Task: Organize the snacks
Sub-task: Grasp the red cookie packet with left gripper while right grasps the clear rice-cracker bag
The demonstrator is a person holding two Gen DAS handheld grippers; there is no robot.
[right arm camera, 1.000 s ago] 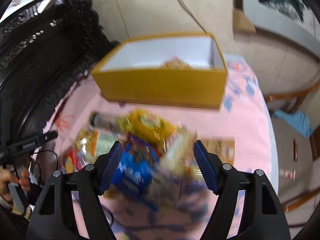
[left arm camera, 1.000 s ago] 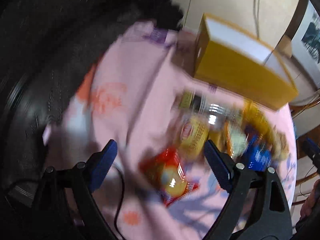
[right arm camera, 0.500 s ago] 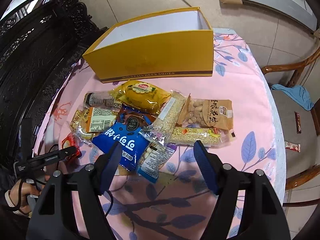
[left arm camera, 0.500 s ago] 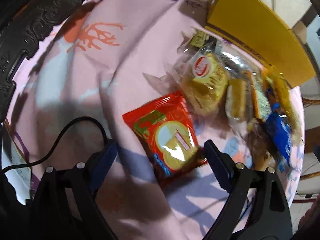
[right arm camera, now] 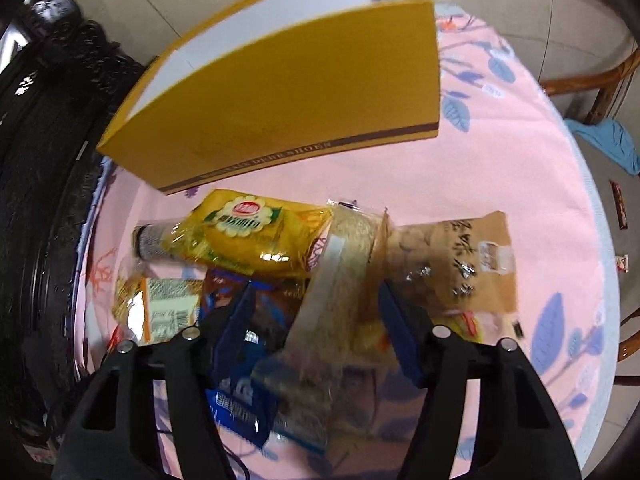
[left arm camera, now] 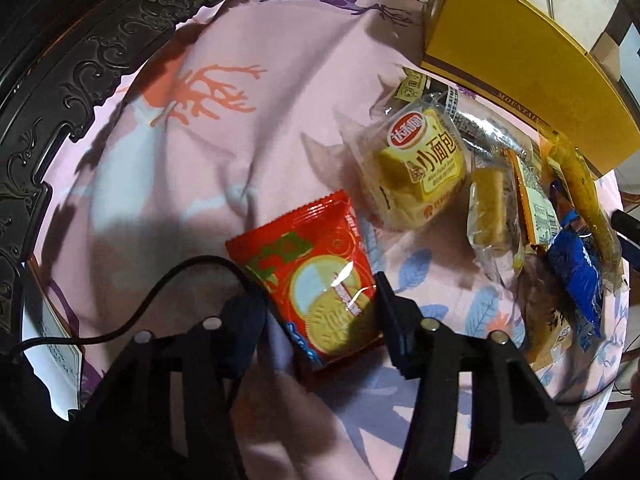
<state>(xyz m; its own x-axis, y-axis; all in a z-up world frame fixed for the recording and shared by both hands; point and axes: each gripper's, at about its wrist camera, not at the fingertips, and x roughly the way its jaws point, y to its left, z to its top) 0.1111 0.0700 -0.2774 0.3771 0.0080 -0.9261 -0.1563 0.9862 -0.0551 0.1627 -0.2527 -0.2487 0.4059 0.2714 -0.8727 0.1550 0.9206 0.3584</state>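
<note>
A red biscuit packet (left arm camera: pixel 312 272) lies on the pink tablecloth (left arm camera: pixel 280 100). My left gripper (left arm camera: pixel 314 300) points down over its near end, jaws closing. The right finger touches the packet's edge, and a strip of cloth shows beside the left finger. My right gripper (right arm camera: pixel 316 292) is low over the snack pile, jaws closing around a clear packet of pale grain bar (right arm camera: pixel 340 276), with a gap on its left side. Around it lie a yellow packet (right arm camera: pixel 244 236), a brown peanut packet (right arm camera: pixel 452 264) and a blue packet (right arm camera: pixel 240 396). The open yellow box (right arm camera: pixel 288 92) stands behind the pile.
A small bread packet (left arm camera: pixel 424 164) and more wrapped snacks lie between the red packet and the yellow box (left arm camera: pixel 500 52). Dark carved furniture (left arm camera: pixel 60 80) borders the table on the left. A black cable (left arm camera: pixel 160 292) crosses the cloth. A wooden chair (right arm camera: pixel 600 84) stands at the right.
My left gripper came down onto the red packet and its jaws narrowed around it. My right gripper dropped toward the pile and rolled, its jaws narrowing around the pale grain packet.
</note>
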